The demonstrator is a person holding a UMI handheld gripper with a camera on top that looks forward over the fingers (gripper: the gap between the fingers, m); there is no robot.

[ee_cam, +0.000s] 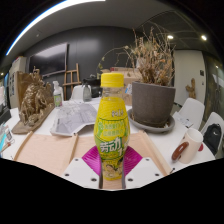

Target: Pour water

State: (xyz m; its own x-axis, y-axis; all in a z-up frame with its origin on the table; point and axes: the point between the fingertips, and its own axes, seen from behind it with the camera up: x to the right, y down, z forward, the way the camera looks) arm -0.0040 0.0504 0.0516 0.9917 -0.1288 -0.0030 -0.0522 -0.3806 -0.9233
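- Driftwood-like brown sculpture (pixel 36 98) far left on the table (pixel 40 150), well apart from the fingers, rough and upright.
- Small wooden easel (pixel 71 80) behind it, further back, near the dark wall.
- Crumpled clear plastic sheet or bag (pixel 74 118) lying on the pale tabletop, just left of the bottle and beyond the fingers.
- Left finger (pixel 84 172) of the gripper (pixel 112 172) low in the foreground, white housing with a magenta pad on its inner face, against the bottle's lower left side.
- Bottle (pixel 111 125) dead centre, upright, yellow cap on top, yellow-green label with red and white lettering, liquid inside looking yellowish; lower body held between the two pads.
- Fingers closed in to the bottle's width, both pads seemingly pressing on its label; whether the base rests on the table or hangs clear cannot be told.
- Right finger (pixel 141 171) mirroring the left, pad against the bottle's lower right side.
- Dark grey pot (pixel 153 103) right of the bottle and further back, standing on a pale saucer, filled with dried brown plants (pixel 152 58) spreading upward.
- Small brown and white object (pixel 180 151) on the table near the right finger, too small to identify.
- White chair backs (pixel 211 128) at the far right, beyond the table edge.
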